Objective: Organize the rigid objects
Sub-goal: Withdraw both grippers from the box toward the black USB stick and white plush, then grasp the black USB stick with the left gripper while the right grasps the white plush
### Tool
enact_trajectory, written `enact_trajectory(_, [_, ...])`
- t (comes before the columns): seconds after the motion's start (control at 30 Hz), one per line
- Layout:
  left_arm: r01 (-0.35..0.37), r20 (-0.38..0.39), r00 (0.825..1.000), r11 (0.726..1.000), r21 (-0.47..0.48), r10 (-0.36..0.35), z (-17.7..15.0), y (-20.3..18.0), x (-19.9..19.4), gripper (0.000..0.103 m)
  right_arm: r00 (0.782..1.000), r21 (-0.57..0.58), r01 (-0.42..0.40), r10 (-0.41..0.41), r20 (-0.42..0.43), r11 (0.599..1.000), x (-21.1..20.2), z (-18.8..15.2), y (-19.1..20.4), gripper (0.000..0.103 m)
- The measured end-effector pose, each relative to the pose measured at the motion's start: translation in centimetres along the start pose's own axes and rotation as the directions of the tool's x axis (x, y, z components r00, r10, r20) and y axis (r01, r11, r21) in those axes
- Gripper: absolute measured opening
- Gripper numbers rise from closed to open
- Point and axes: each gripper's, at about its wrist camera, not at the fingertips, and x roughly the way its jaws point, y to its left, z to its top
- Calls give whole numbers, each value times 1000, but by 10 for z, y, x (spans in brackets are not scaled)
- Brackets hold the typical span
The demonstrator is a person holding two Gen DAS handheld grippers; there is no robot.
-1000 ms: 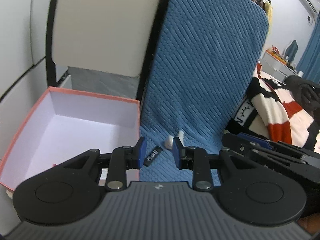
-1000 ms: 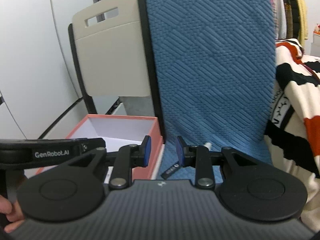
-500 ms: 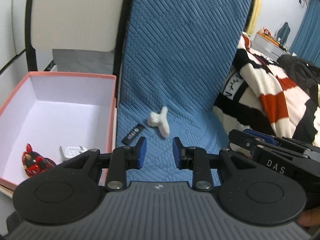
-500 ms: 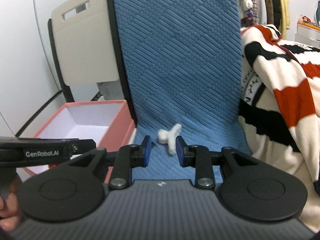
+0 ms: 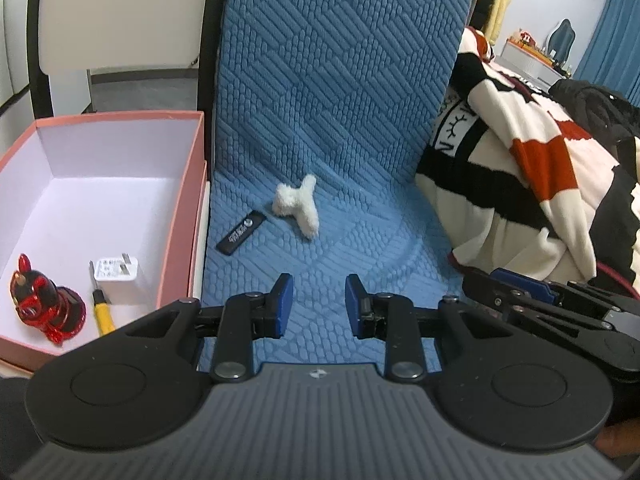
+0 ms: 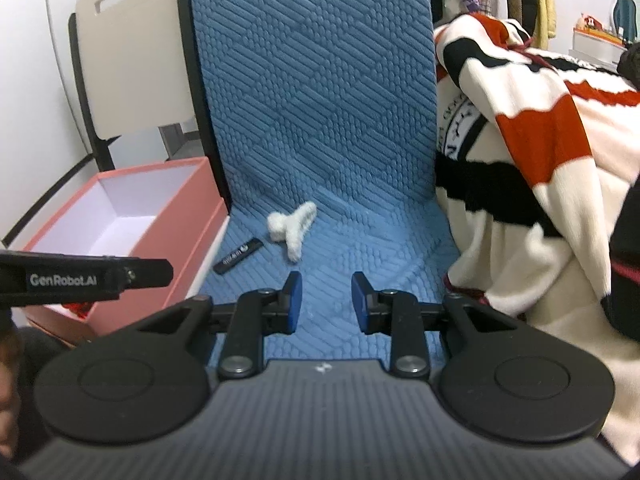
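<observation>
A white fuzzy toy (image 5: 298, 209) and a flat black stick (image 5: 241, 231) lie on the blue quilted seat (image 5: 360, 248). Both show in the right wrist view too, the toy (image 6: 291, 225) and the stick (image 6: 238, 255). The pink box (image 5: 192, 184) at the left holds a red figurine (image 5: 44, 300), a white charger (image 5: 119, 278) and a yellow tool (image 5: 103, 312). My left gripper (image 5: 319, 306) is open and empty, above the seat's front. My right gripper (image 6: 326, 303) is open and empty beside it.
A striped red, black and cream blanket (image 5: 520, 168) covers the right side. The blue cushion back (image 5: 340, 60) rises behind the seat. A cream chair back (image 6: 132, 60) stands behind the box (image 6: 132, 224). The left gripper's body (image 6: 80, 278) crosses the right view's left edge.
Both grippers have pulled back and tilted down, so the seat, the toy, the stick and the box's contents have come into fuller view. Both stay open.
</observation>
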Motion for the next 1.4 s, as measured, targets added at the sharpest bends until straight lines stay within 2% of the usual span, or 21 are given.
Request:
enact_trajectory(0.23, [-7, -11, 1000, 1000, 20, 7, -1, 0, 15, 33, 1000, 22, -1, 2, -11, 1000, 7, -5, -5, 31])
enact_trajectory(0.63, [-14, -33, 999, 1000, 20, 15, 11, 3, 63, 33, 999, 62, -33, 34, -12, 998, 42, 12, -19, 31])
enact_trajectory(1.23, [-33, -42, 999, 999, 25, 34, 31, 3, 132, 33, 990, 221, -118, 131, -45, 968, 107, 38, -34, 32])
enact_trajectory(1.4, [-38, -58, 998, 999, 14, 38, 35, 7, 150, 33, 996, 166, -64, 74, -52, 984, 125, 46, -30, 32])
